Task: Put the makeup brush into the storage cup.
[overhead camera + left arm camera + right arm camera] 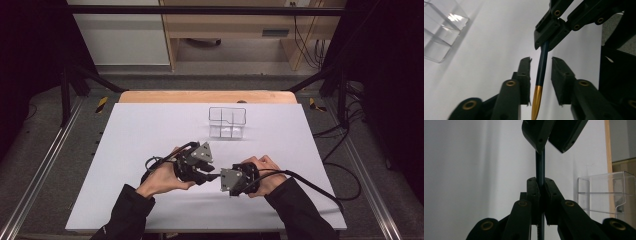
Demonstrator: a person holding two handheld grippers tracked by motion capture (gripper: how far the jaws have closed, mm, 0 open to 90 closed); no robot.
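A clear acrylic organiser [227,122] stands on the white worktop [150,130] well beyond both pairs of jaws, with nothing between them and it. A slim dark pen [542,65] with a gold tip spans the gap between the two tools, its long axis running from one pair of jaws to the other, gold end toward the left gripper [541,75]. The right gripper [540,192] is clenched on the pen's barrel. The left gripper's jaws are released, standing apart on either side of the pen without pressing it.
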